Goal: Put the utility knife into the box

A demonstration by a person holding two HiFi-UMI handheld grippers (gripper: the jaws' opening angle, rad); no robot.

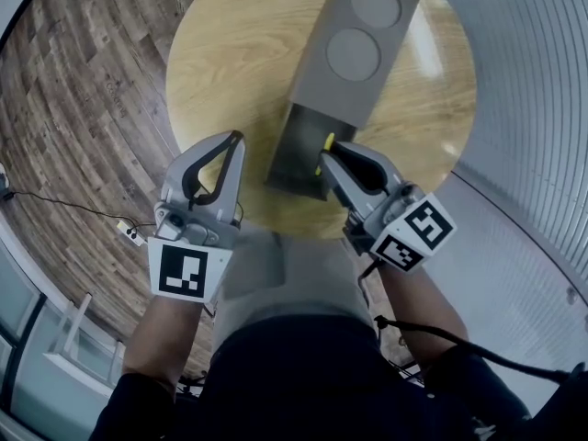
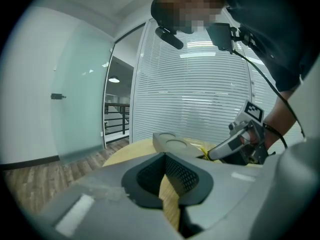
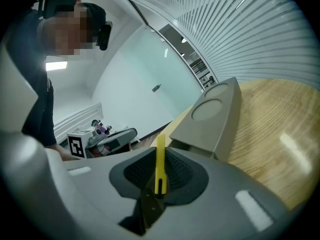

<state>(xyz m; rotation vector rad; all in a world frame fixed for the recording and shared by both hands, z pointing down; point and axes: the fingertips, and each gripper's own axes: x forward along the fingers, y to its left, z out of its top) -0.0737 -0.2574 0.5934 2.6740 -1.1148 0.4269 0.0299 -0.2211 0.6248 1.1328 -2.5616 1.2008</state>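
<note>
A grey box [image 1: 354,49] with two round recesses on its lid lies on the round wooden table [image 1: 230,53]. Its dark open end [image 1: 299,150] faces me. My right gripper [image 1: 329,156] is shut on the yellow utility knife [image 1: 327,142], right at the open end's right corner. In the right gripper view the knife [image 3: 160,156] stands upright between the jaws of the right gripper [image 3: 159,171], with the box [image 3: 215,116] just beyond. My left gripper [image 1: 236,139] hovers left of the open end over the table edge; its jaws meet with nothing in them [image 2: 167,184].
The table's near edge [image 1: 276,228] runs just under both grippers. A cable and a power strip [image 1: 129,234] lie on the wood floor at the left. Slatted blinds [image 1: 542,108] line the right side, and a glass wall [image 2: 80,109] stands beyond the table.
</note>
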